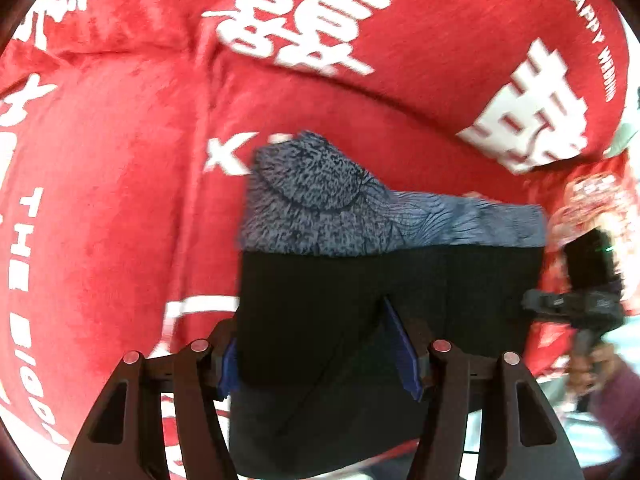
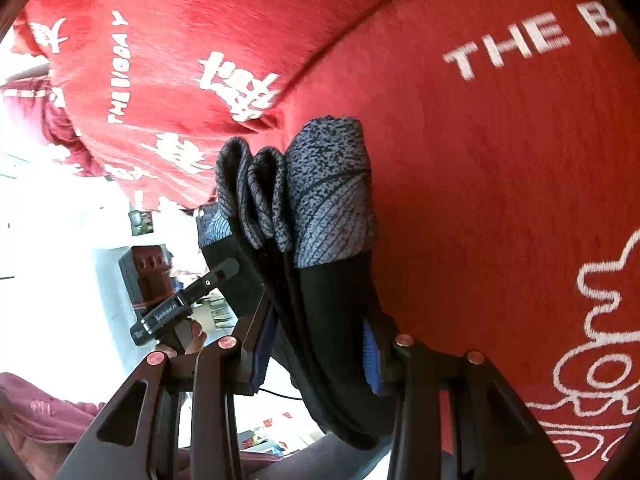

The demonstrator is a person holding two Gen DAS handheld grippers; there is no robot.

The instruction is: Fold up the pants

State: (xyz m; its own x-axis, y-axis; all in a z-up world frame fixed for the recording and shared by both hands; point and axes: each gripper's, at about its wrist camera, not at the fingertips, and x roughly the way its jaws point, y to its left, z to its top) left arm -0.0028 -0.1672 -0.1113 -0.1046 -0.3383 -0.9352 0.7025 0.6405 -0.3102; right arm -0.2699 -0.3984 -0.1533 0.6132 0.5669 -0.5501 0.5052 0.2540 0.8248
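Nearest the left wrist camera, the left gripper (image 1: 320, 356) has its jaws closed partway on a thick black stretch of the pants (image 1: 360, 280), the blue pads pressed against the cloth on both sides, so the fold stays bunched between them and does not slip free. In the right wrist view the right gripper (image 2: 316, 356) does the same a little narrower, clamped on several stacked black layers of the pants (image 2: 328, 280) that run edge-on between its fingers. Holding the garment at two points along one side looks meant to keep the layers aligned while the bundle is carried clear of the surface. Beyond the jaws the fabric changes to a blue-grey speckled cuff or waistband section, which hangs forward and, seen from the right, shows as three or four rolled edges side by side. The left tool points steeply down at the bed, the right one at a shallower slant; each appears in the other's view off to the side, a hand (image 2: 192, 340) wrapped on the left tool's handle. Farthest back lies the red blanket (image 1: 120, 200) with white characters and lettering, spread under the pants, which seem lifted off it rather than resting
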